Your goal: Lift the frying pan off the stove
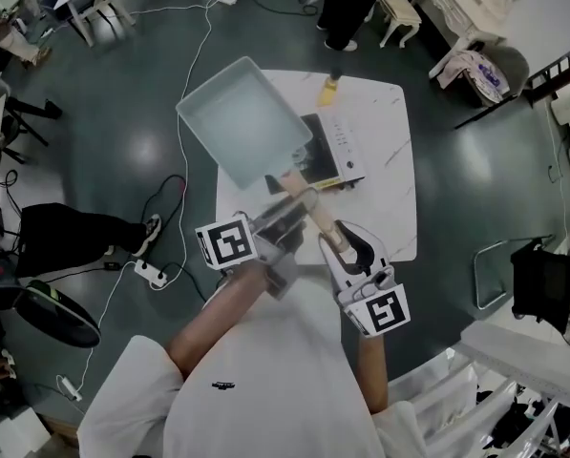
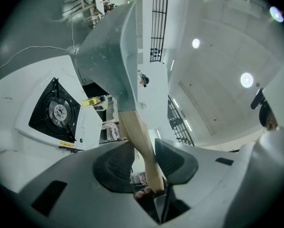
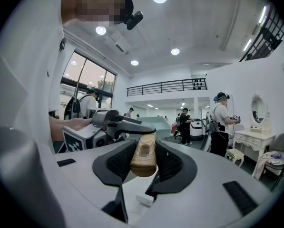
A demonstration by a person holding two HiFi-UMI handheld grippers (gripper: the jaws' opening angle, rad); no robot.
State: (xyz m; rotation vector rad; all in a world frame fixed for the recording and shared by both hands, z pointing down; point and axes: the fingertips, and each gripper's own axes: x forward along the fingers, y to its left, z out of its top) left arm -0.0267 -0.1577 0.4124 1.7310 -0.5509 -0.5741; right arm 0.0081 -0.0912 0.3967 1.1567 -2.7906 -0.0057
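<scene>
The square grey frying pan (image 1: 242, 122) hangs tilted in the air above the black-topped stove (image 1: 330, 149) on the white table (image 1: 391, 189). Its wooden handle (image 1: 306, 206) runs back toward me. My left gripper (image 1: 286, 219) is shut on the handle's middle, and my right gripper (image 1: 335, 244) is shut on its end. In the left gripper view the handle (image 2: 141, 139) passes between the pads up to the pan's underside (image 2: 108, 46), with the stove (image 2: 56, 110) below. In the right gripper view the handle's end (image 3: 144, 158) sits clamped between the pads, and the pan (image 3: 156, 123) shows beyond.
A yellow object (image 1: 329, 89) lies at the table's far edge. Cables and a power strip (image 1: 151, 273) lie on the floor at the left, near a seated person's legs (image 1: 70, 237). White furniture (image 1: 514, 380) stands at the right. Other people stand farther off.
</scene>
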